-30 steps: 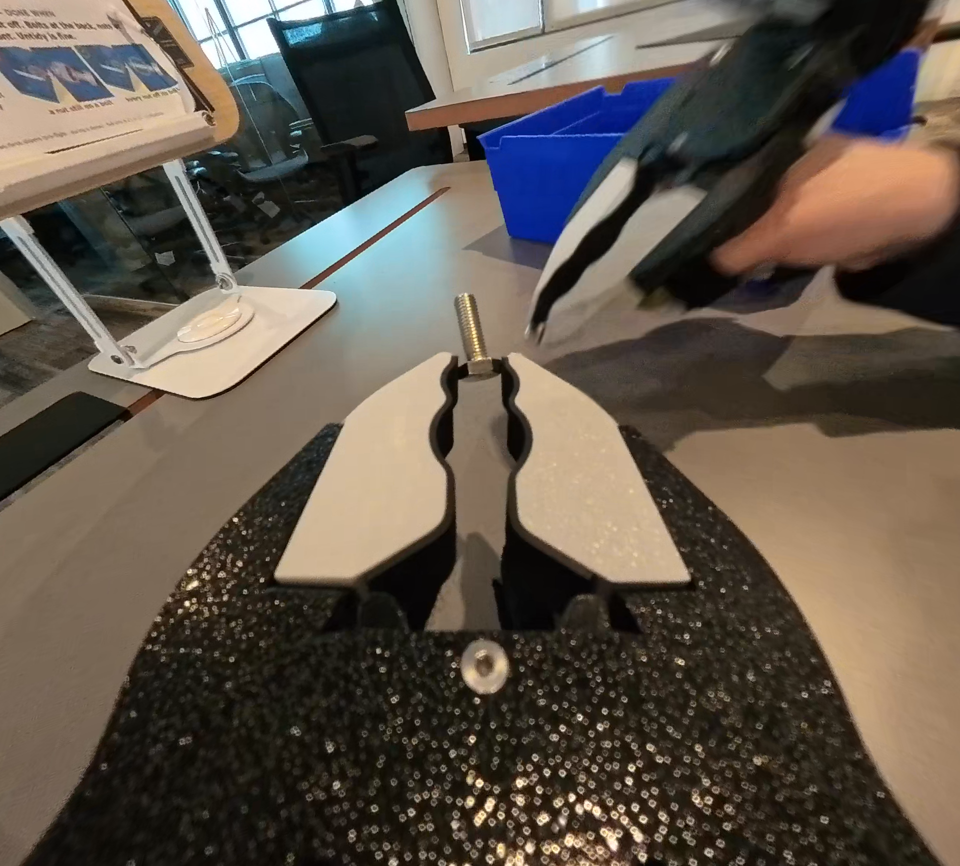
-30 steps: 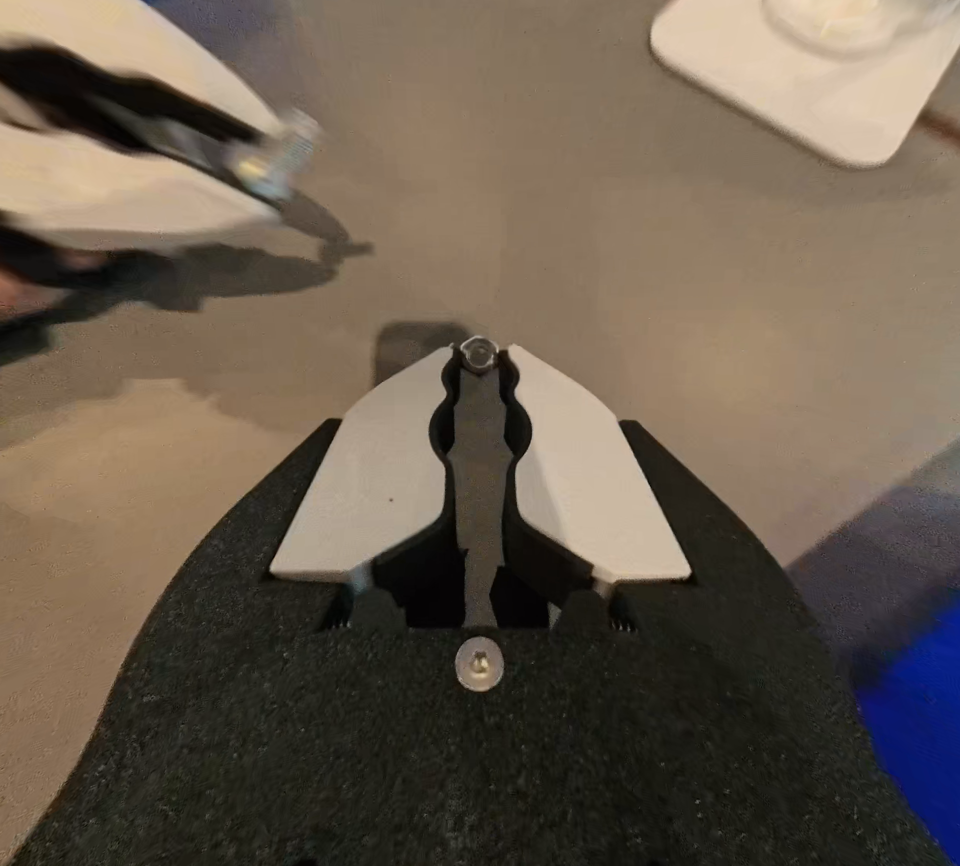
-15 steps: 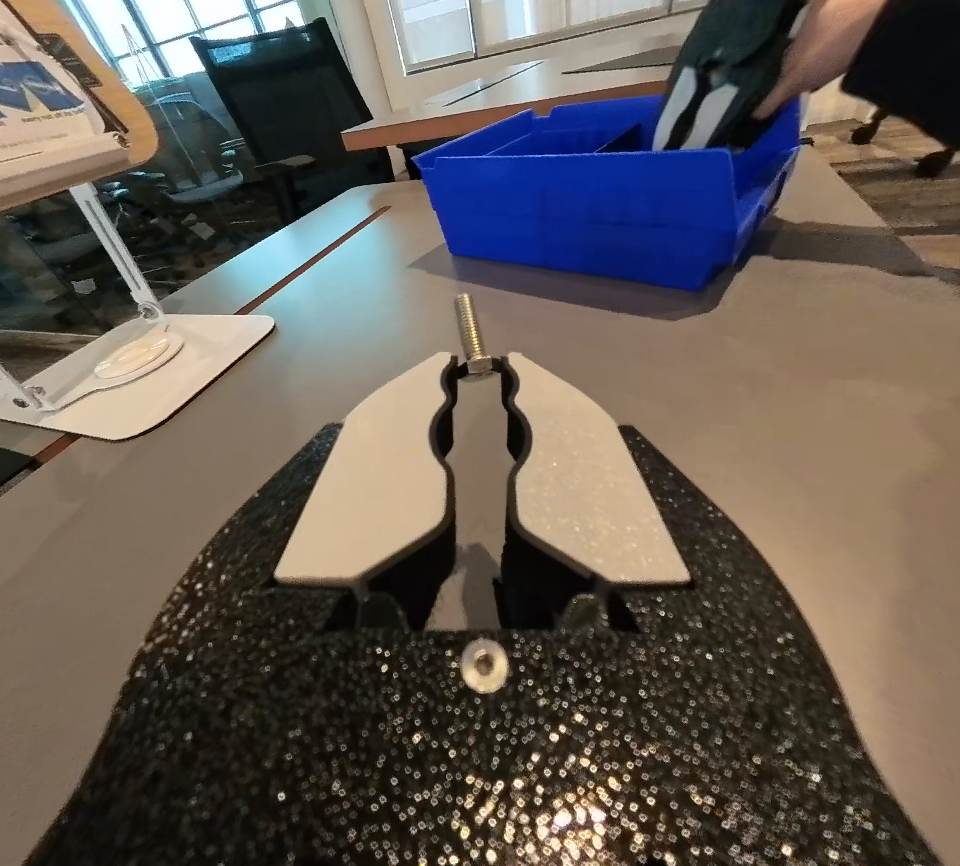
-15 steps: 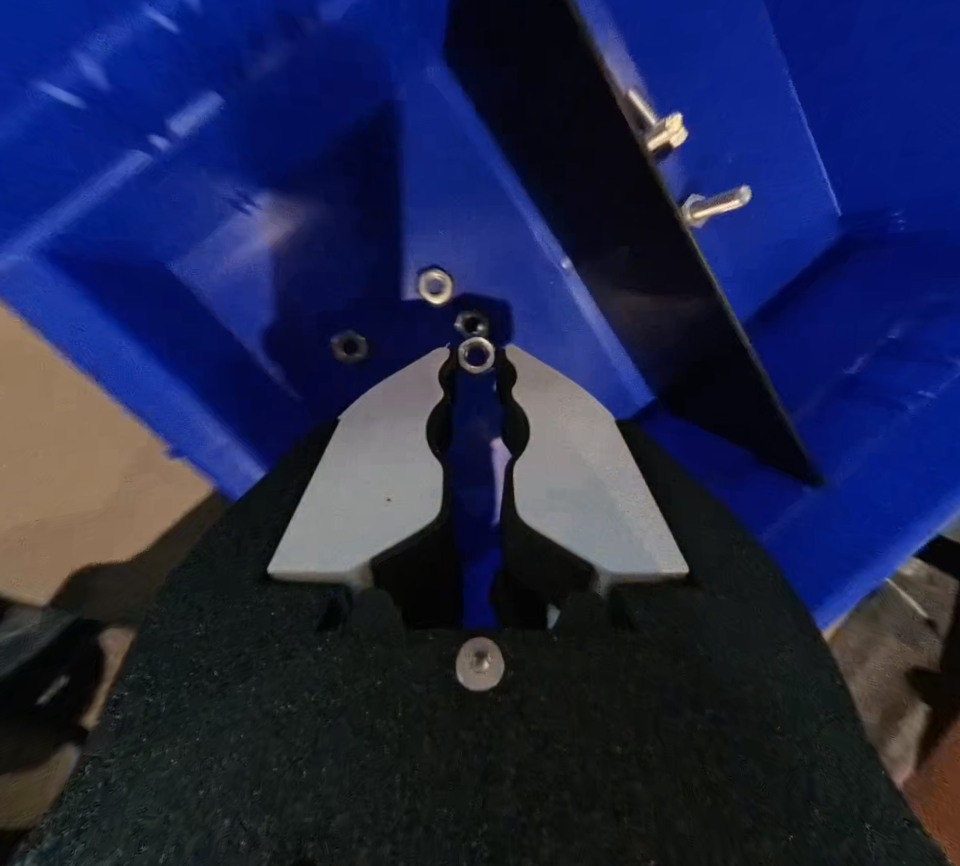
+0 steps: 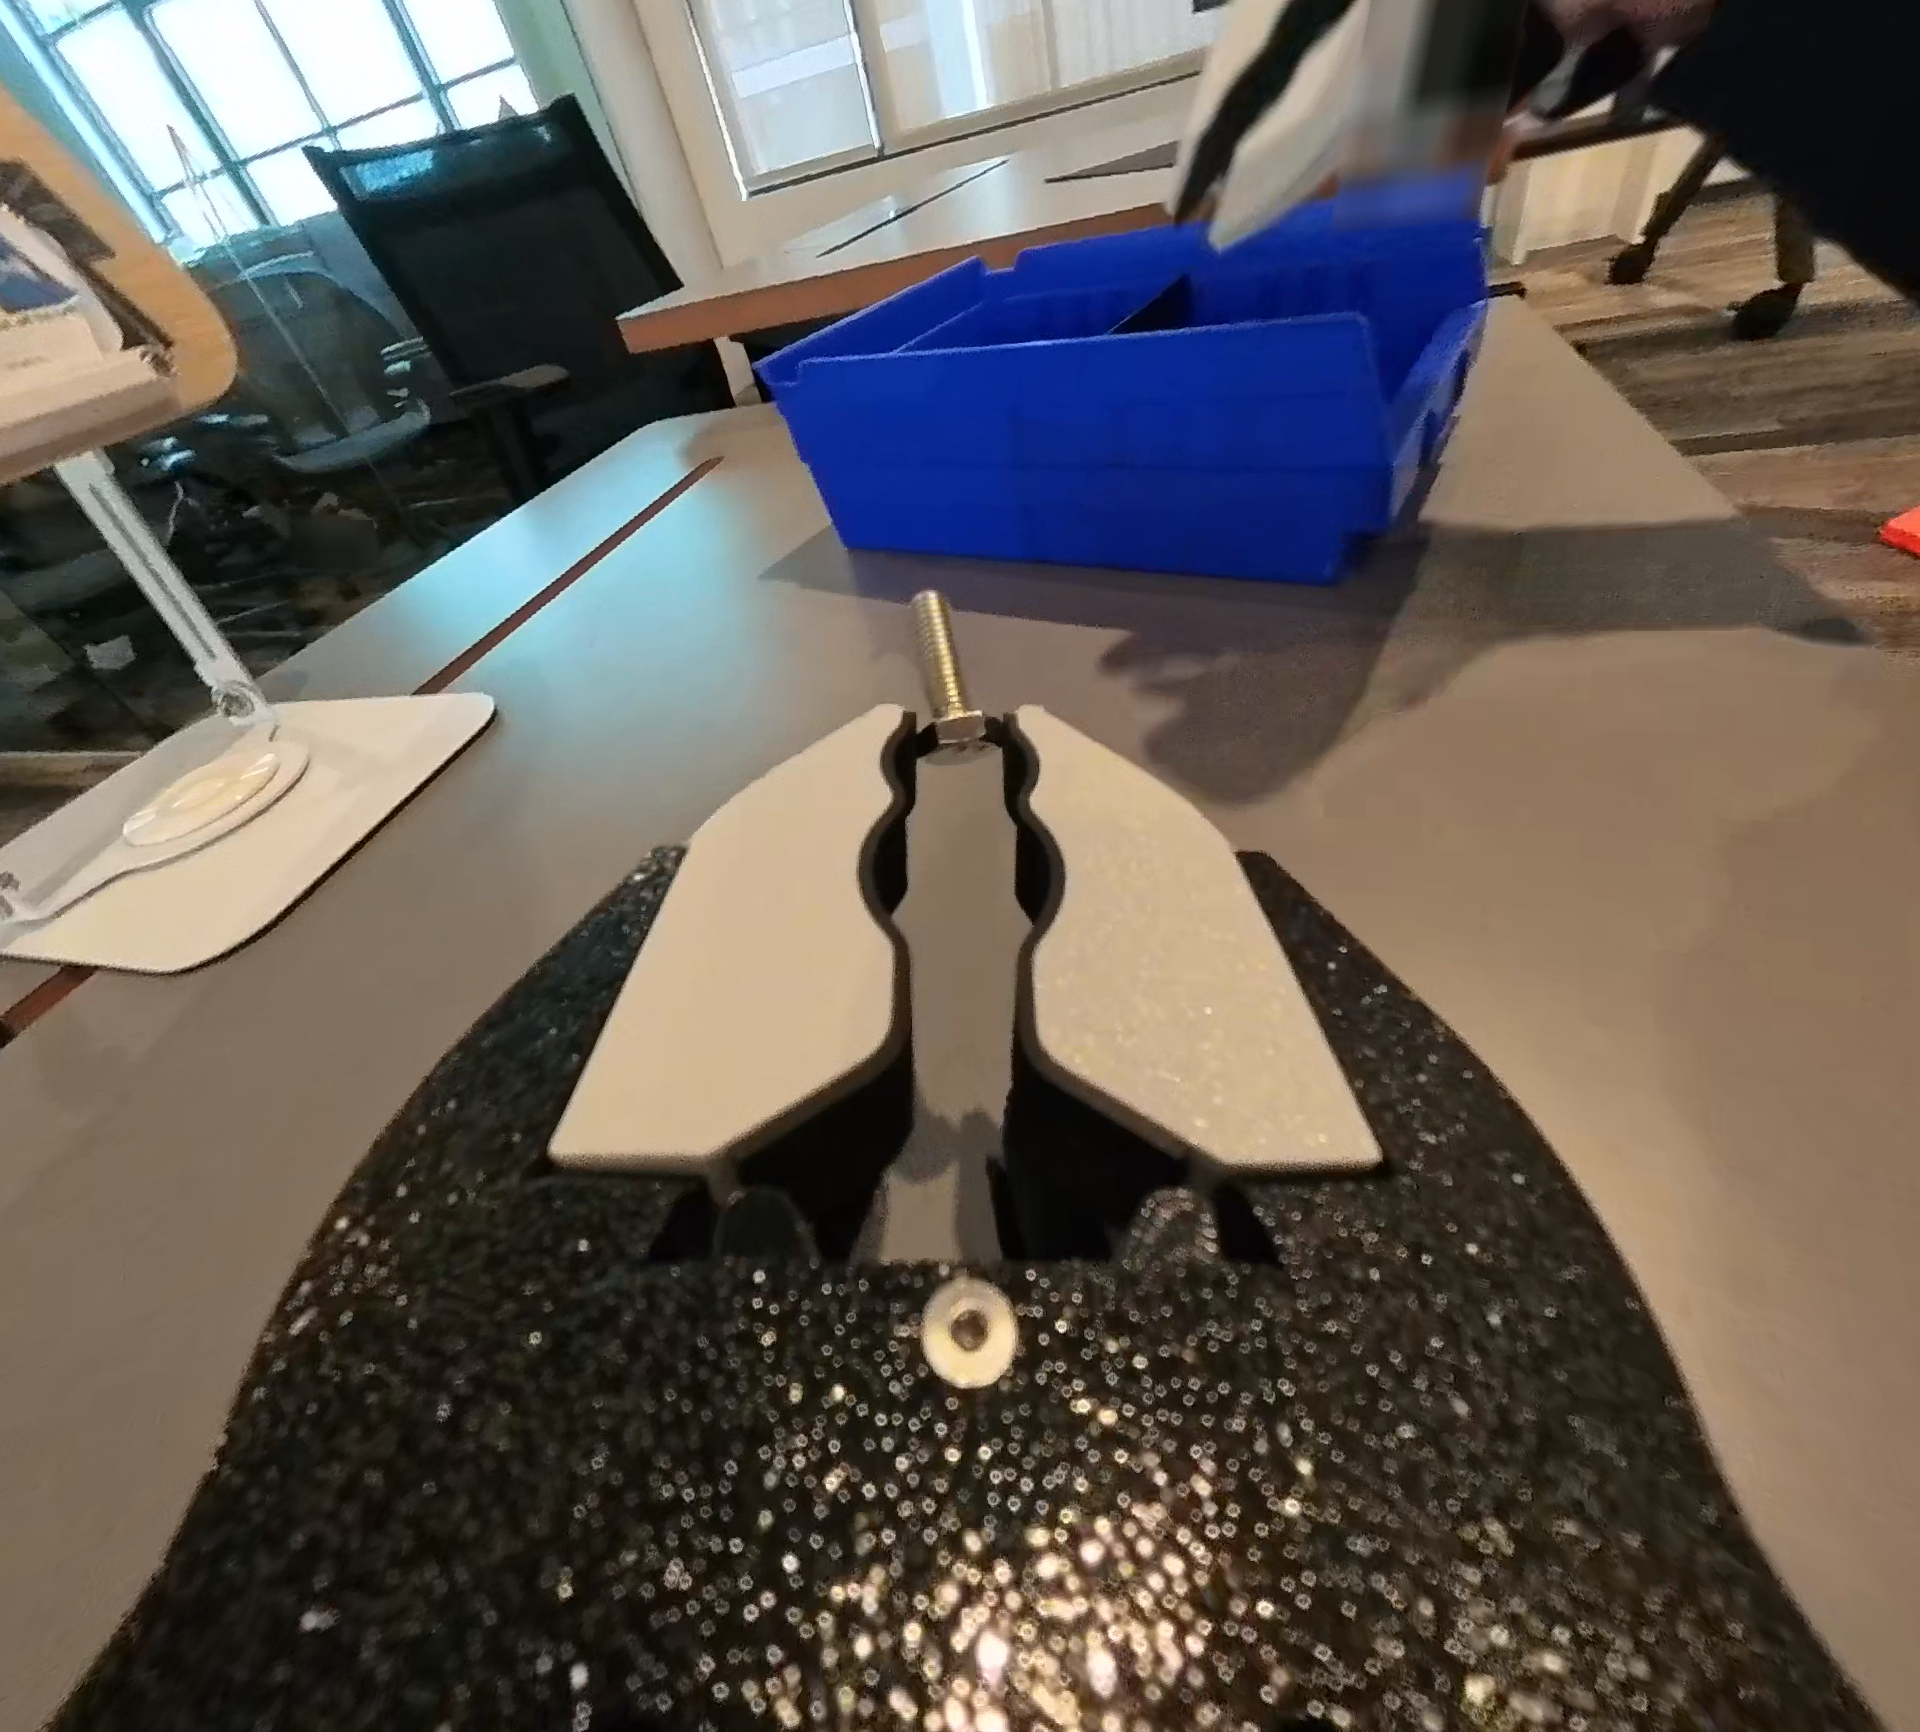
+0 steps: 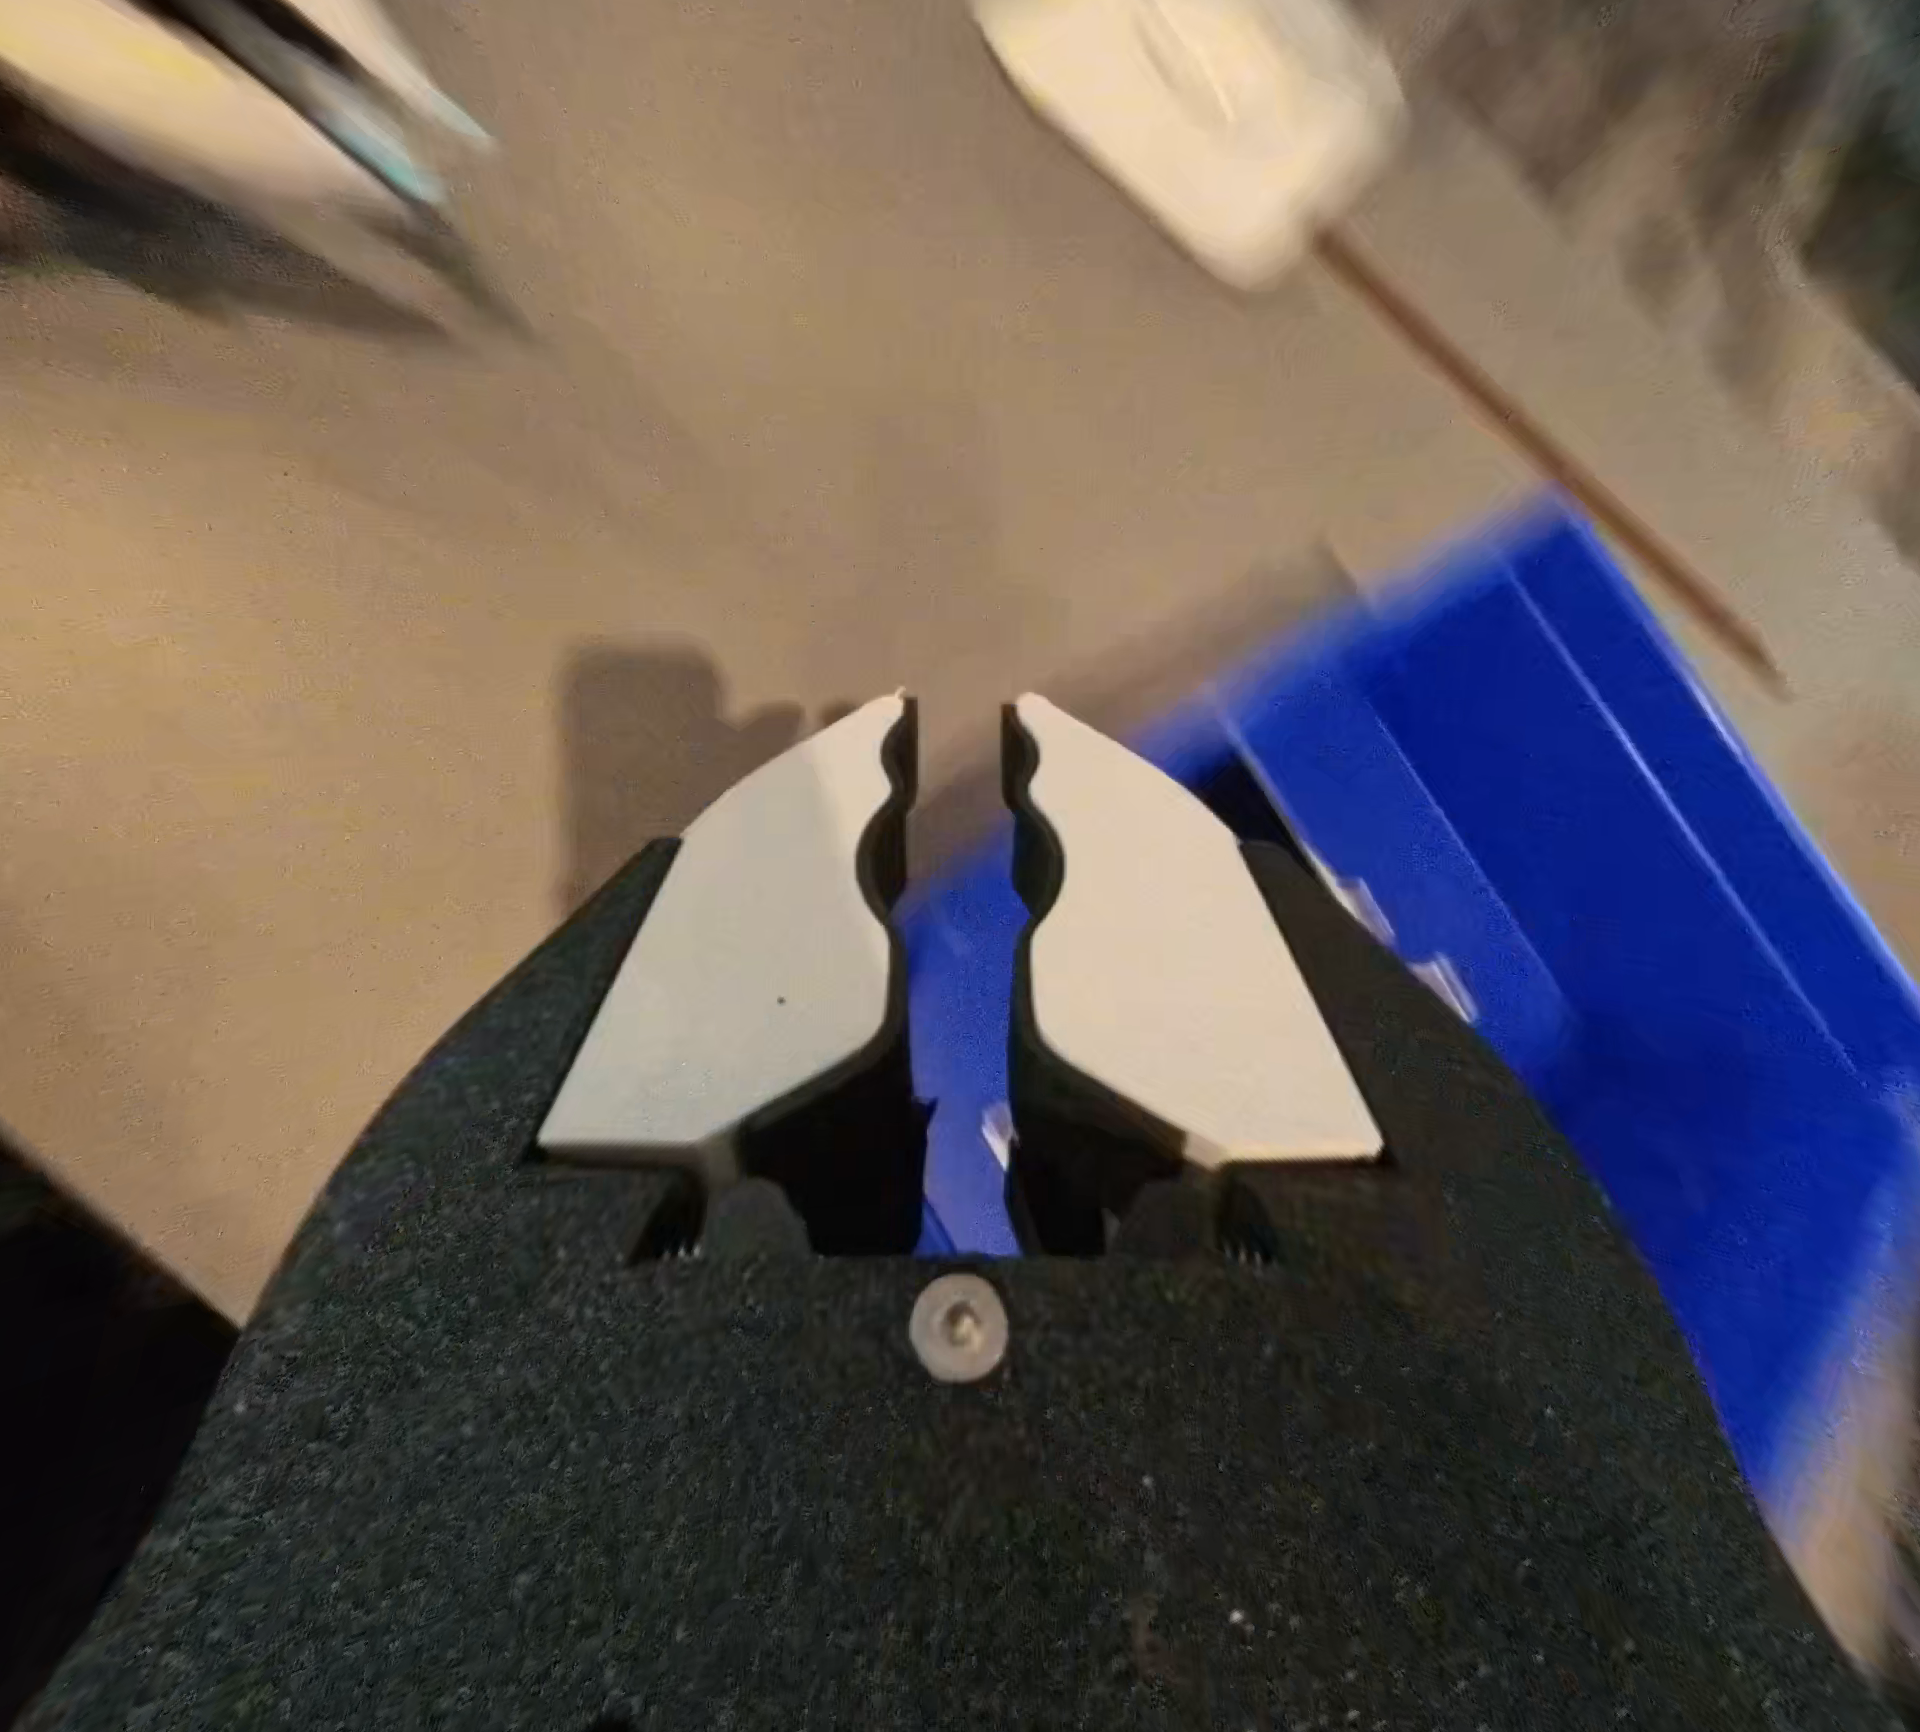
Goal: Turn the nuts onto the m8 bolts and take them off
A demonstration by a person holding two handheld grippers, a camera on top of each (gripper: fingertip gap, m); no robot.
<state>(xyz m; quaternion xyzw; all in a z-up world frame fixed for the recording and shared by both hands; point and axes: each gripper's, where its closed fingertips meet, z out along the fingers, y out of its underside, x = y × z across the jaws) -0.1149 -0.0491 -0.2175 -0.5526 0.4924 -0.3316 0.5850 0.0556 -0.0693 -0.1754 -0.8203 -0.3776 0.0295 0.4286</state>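
Left tongs (image 5: 961,726) clamp bolt (image 5: 940,674) by its head.
Right tongs (image 6: 958,706) parted, nothing between, above blue bin (image 6: 1621,851).

Bolt (image 5: 943,680) at left claw (image 5: 962,726) tips, head between pads, shaft pointing away over tabletop (image 5: 1558,851). Bin (image 5: 1101,435) on tabletop behind bolt, to the right. Document stand base (image 5: 260,809) on tabletop left. Right claw (image 5: 1210,212) above bin's right end. Office chair (image 5: 488,248) behind tabletop.

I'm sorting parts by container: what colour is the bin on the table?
Bright blue. The bin shows best in the left wrist view, beyond the held bolt.
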